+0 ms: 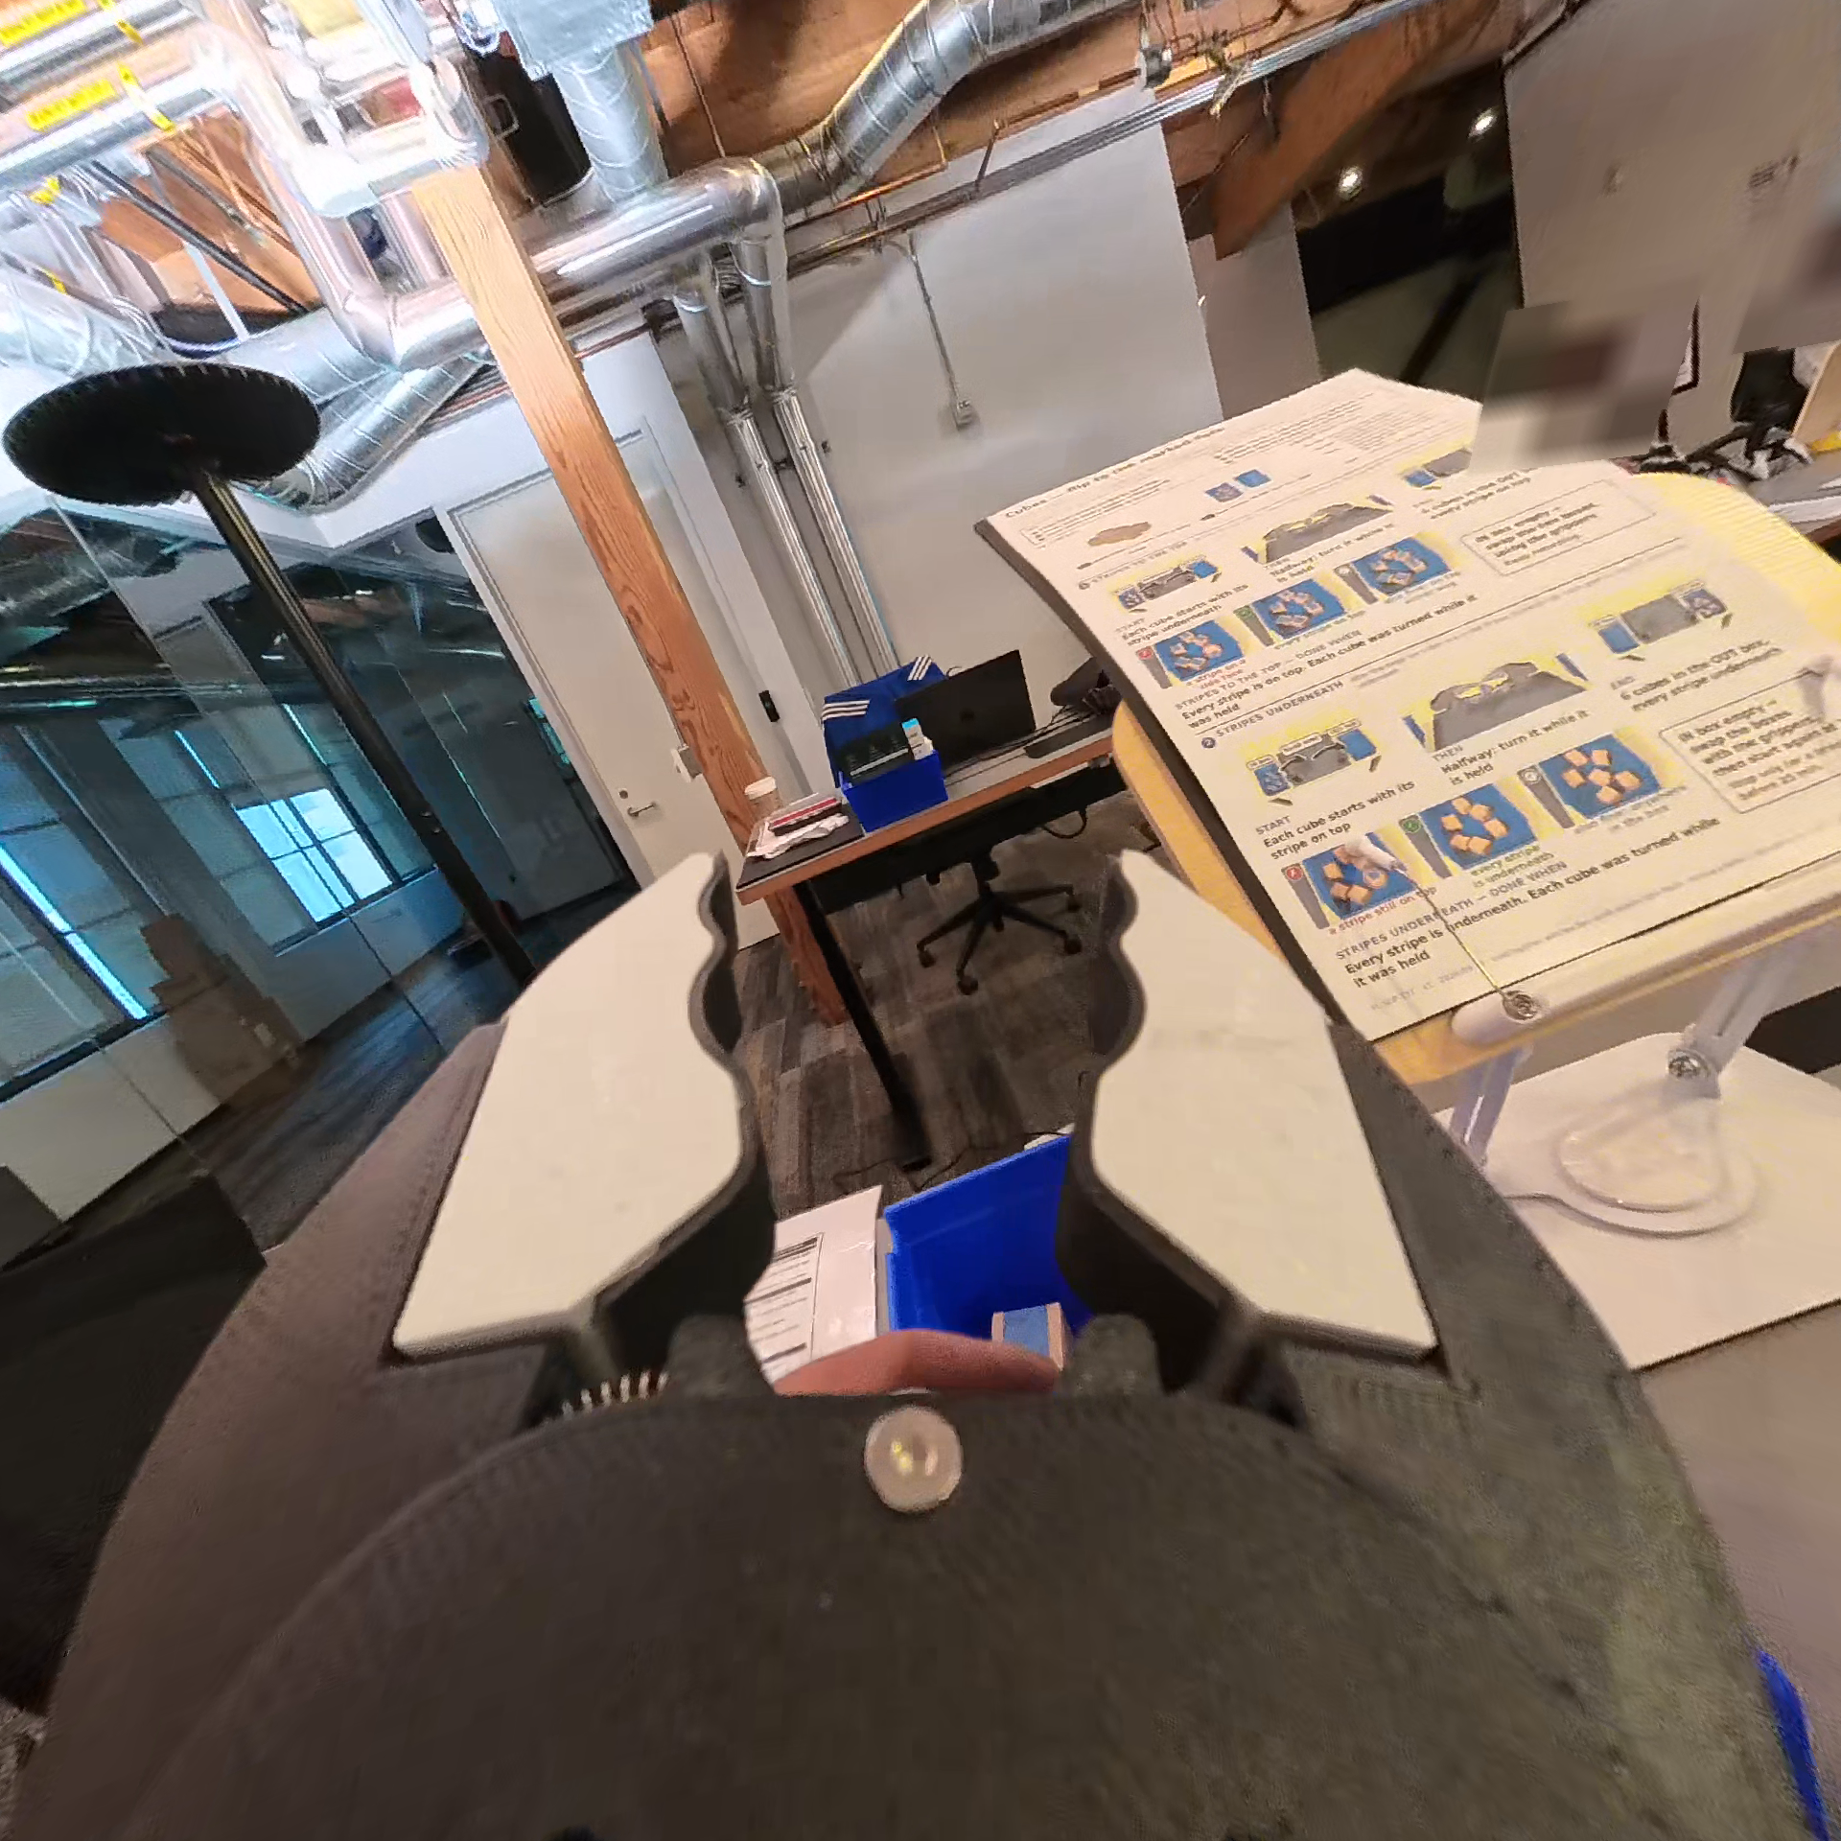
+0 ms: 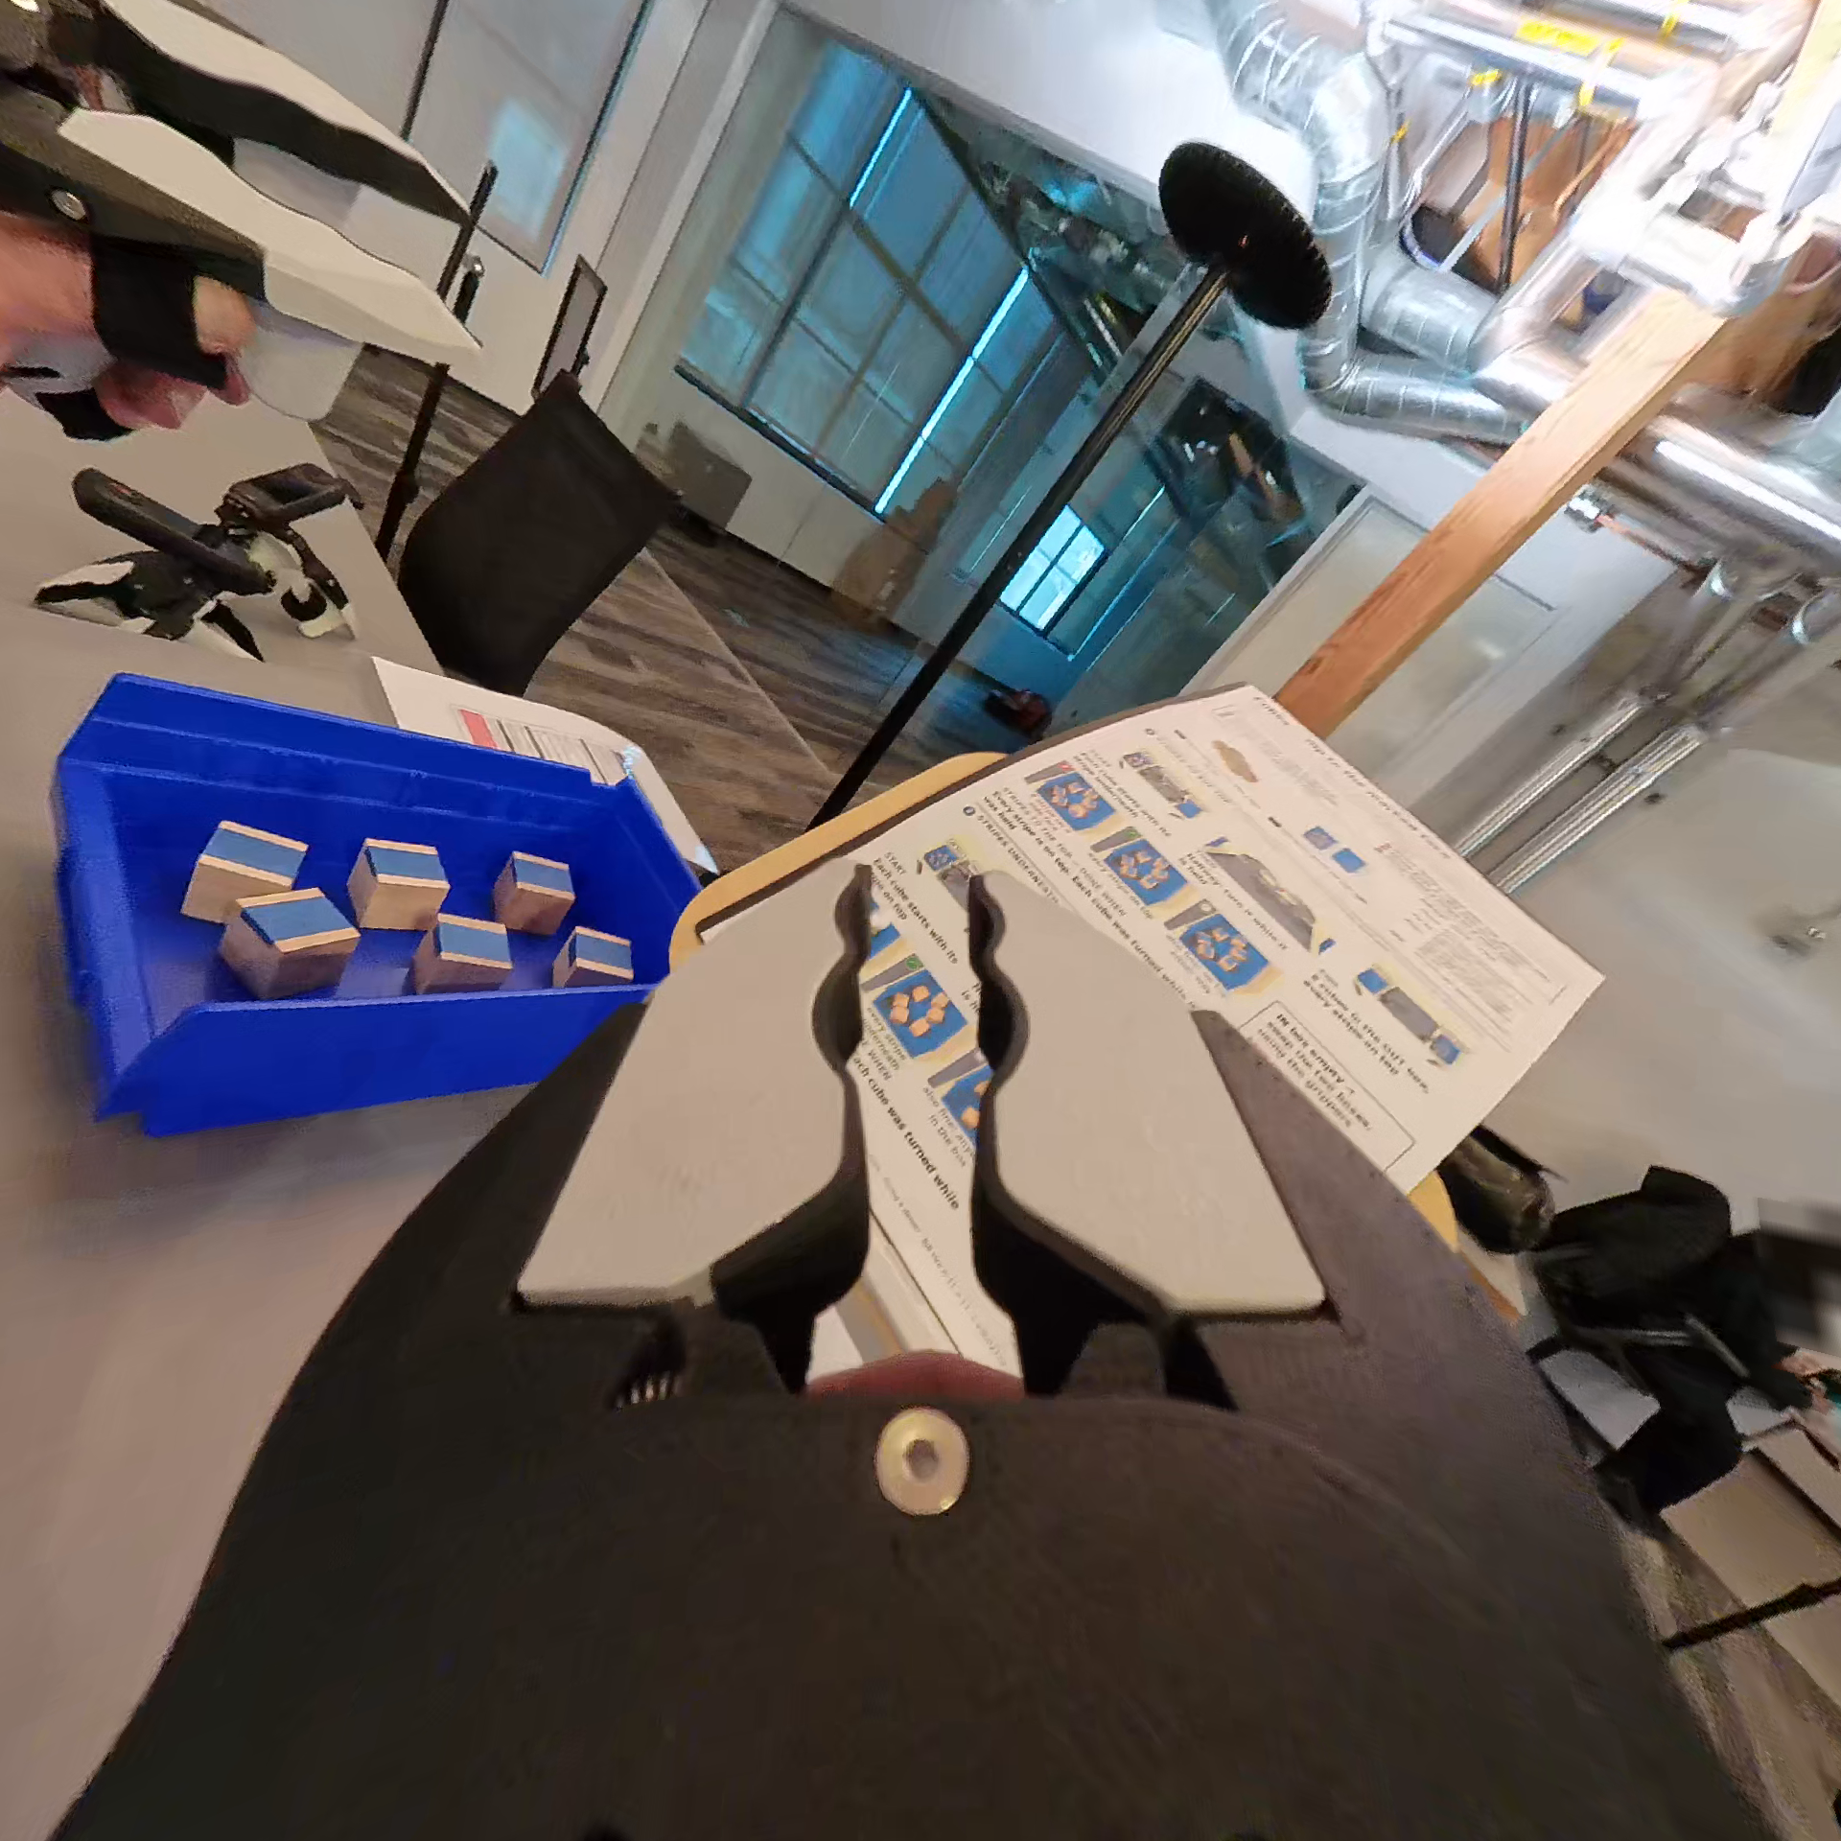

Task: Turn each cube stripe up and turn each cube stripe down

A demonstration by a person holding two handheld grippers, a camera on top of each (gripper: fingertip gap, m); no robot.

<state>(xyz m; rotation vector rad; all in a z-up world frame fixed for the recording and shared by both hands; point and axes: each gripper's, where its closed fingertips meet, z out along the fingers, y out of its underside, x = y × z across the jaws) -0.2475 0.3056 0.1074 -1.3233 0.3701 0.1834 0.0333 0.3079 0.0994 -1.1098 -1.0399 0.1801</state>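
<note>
Right claw (image 2: 917, 887) narrow and bare, left claw (image 1: 921, 877) wide, instruction sheet (image 2: 1245, 926) ahead, cubes (image 2: 398, 882) in blue bin (image 2: 329, 1066).

Six cubes (image 2: 398, 921) in bin (image 2: 329, 1071)

Blue bin (image 2: 299, 1066): smooth, glossy plastic. Six cubes (image 2: 289, 941): pale bare wood, each carrying a matt blue stripe. Instruction sheet (image 2: 1245, 897): printed paper on a wood-edged board; table (image 2: 199, 1295): smooth, matt grey; right gripper (image 2: 917, 887): matt grey pads on finely ribbed black plastic.
</note>
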